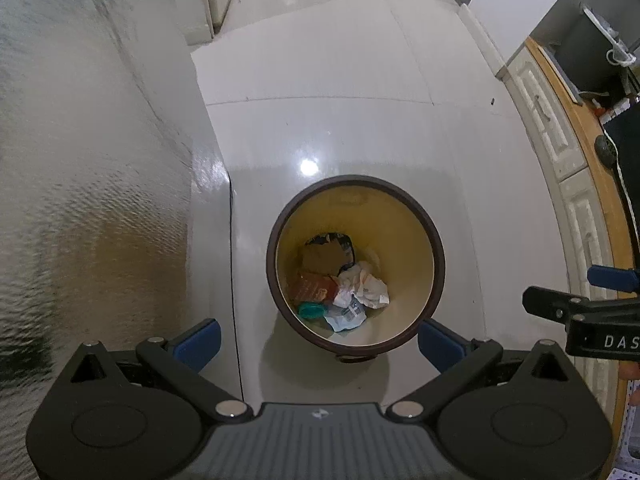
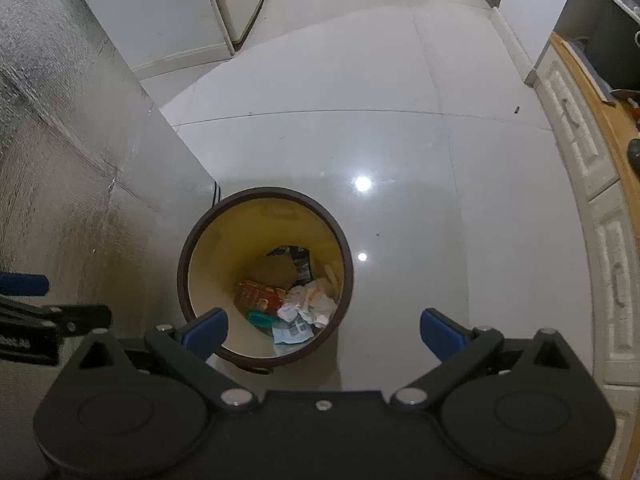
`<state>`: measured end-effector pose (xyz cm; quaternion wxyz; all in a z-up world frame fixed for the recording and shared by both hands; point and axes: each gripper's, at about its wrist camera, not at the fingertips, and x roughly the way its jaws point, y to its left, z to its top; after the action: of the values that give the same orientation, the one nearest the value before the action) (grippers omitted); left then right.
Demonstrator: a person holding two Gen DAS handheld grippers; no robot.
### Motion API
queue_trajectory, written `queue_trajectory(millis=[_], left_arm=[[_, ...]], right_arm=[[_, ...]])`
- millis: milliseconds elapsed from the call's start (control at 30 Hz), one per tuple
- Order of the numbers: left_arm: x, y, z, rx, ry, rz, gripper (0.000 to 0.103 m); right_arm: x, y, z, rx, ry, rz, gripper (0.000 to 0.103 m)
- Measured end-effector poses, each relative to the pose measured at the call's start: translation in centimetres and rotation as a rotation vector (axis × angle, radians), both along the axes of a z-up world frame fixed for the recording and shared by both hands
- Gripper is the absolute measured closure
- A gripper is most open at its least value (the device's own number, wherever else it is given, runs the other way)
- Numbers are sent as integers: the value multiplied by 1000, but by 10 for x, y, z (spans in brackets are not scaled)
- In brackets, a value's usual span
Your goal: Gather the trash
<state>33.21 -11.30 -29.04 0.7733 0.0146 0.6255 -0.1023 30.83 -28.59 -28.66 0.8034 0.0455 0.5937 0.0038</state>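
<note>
So, far left: a grey textured wall panel (image 1: 80, 160) runs close beside the glossy pale tiled floor (image 1: 340, 80). The left claw (image 1: 319, 340) points steeply down, its blue pads spread wide, nothing between them. Just beyond its tips stands the round dark-brown-rimmed bin with a cream-yellow inside (image 1: 434, 240), upright on the floor. Trash sits at its bottom: an orange-red printed packet (image 1: 314, 286), a teal plastic lid (image 1: 311, 311), crumpled white paper (image 1: 366, 286), a pale blue labelled wrapper (image 1: 347, 316) and a brown cardboard piece (image 1: 322, 258). In the right wrist view the right claw (image 2: 323, 332) is also wide and empty, with the bin (image 2: 345, 256) off to its left side. Far right, a white panelled cabinet front (image 2: 576, 136) under a wood-edged counter (image 2: 592, 92).

No loose trash shows on the floor, so the collecting looks about finished.

Risks: a low claw could catch the rim and tip the bin, spilling everything. The two claws are near each other and could knock together. The shiny floor would let the bin slide if nudged.
</note>
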Motion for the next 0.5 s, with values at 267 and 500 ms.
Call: queue_trajectory(millis=[267,500], left_arm=[[-15,1,25,9,-50,-9,0],[-25,4,46,2,-106,-11,0]], right_arm=[[-18,-1,28,-3,-56,14,0],[-34,-6,54,-34,-101,14,0]])
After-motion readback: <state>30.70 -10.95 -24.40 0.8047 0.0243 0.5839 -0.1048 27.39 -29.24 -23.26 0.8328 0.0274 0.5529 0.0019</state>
